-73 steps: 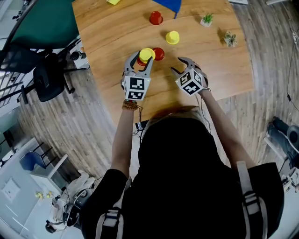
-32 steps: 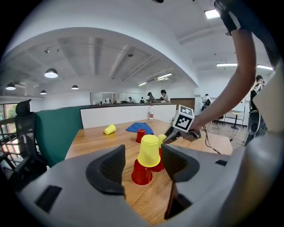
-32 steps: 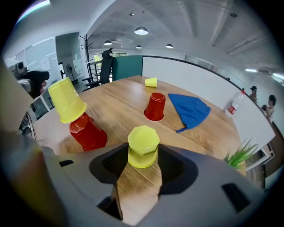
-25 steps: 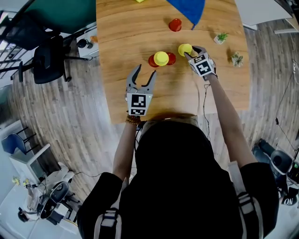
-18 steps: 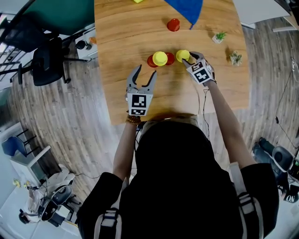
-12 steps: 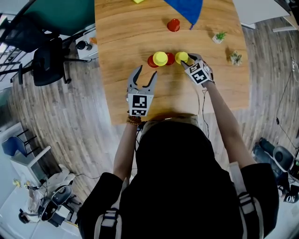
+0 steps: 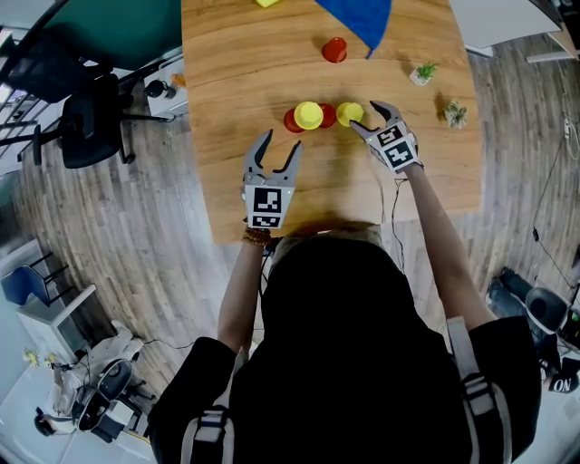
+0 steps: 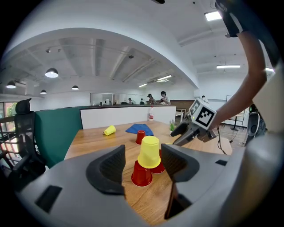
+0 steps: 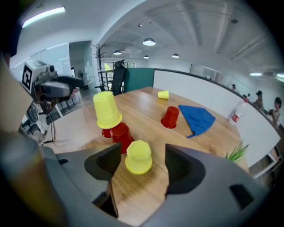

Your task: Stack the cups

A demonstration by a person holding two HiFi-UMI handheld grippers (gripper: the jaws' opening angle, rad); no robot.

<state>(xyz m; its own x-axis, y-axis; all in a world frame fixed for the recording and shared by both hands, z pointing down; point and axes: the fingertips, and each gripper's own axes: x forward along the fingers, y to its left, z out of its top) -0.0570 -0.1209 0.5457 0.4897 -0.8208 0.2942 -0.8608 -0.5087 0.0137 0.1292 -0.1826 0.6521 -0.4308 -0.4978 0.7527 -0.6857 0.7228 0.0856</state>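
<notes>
An upside-down yellow cup (image 7: 308,115) rests on two upside-down red cups (image 8: 141,174) at mid-table. A second yellow cup (image 7: 349,113) stands upside down just right of them. In the right gripper view this cup (image 9: 138,157) sits on the wood between the jaws, clear of both pads. My right gripper (image 7: 370,118) is open, and its jaws have just been opening. My left gripper (image 7: 279,142) is open and empty, short of the stack (image 8: 149,152) on the near side. A lone red cup (image 7: 334,50) stands farther back.
A blue cloth (image 7: 358,18) lies at the far edge, with a tipped yellow cup (image 8: 109,130) to its left. Two small plants (image 7: 421,72) (image 7: 455,113) stand on the table's right side. An office chair (image 7: 86,118) stands off the left edge.
My right gripper brought the second yellow cup toward me, next to the red cups. It opened and drew back slightly. The left gripper stayed where it was.
</notes>
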